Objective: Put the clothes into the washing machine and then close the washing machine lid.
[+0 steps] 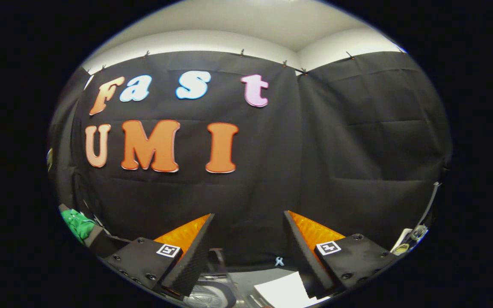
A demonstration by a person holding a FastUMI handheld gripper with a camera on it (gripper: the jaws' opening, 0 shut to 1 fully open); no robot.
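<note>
My gripper [248, 218] is open, its two fingers spread wide with nothing between them, pointing at the booth's black cloth wall. Below and between the fingers a part of the washing machine [212, 293] shows: a round rimmed piece and a grey top surface. A green piece of clothing [77, 224] lies off to the left, beyond the left finger. The inside of the machine is hidden from here.
A white sheet [283, 291] lies on the grey surface near the right finger. A cable and a small fitting [417, 233] hang by the wall on the right. The black cloth wall stands close ahead, with a corner fold to the right.
</note>
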